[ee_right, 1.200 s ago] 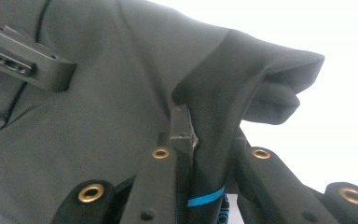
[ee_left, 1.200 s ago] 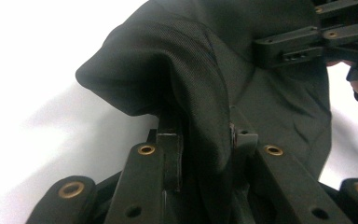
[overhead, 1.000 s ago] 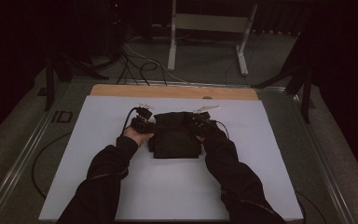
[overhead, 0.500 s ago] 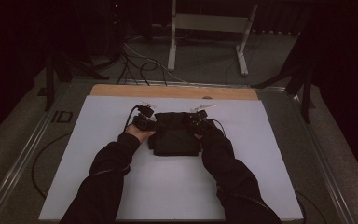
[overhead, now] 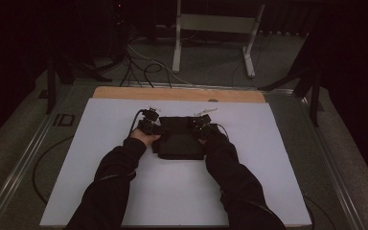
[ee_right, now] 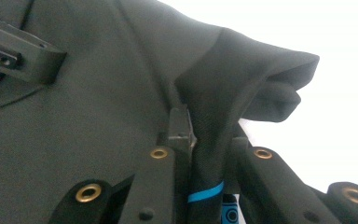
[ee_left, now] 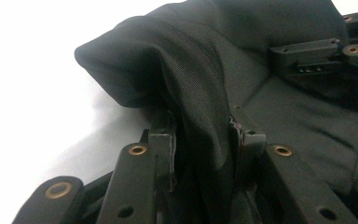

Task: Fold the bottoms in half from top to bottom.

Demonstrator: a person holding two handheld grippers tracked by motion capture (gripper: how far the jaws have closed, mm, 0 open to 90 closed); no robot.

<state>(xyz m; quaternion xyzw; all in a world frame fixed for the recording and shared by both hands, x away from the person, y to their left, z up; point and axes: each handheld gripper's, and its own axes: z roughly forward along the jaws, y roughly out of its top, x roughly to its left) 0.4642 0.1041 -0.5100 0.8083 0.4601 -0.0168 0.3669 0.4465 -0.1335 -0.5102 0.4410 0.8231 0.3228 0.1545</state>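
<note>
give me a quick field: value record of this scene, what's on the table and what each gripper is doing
surface: white table top with a wooden strip at its far edge
item: black cloth, folded, lying flat near the table's middle
left gripper: jaws shut on a raised fold at the cloth's left edge
right gripper: jaws shut on a raised fold at the cloth's right edge
arms: both dark sleeves enter from the bottom
beyond table: cables and a white stand on the floor
</note>
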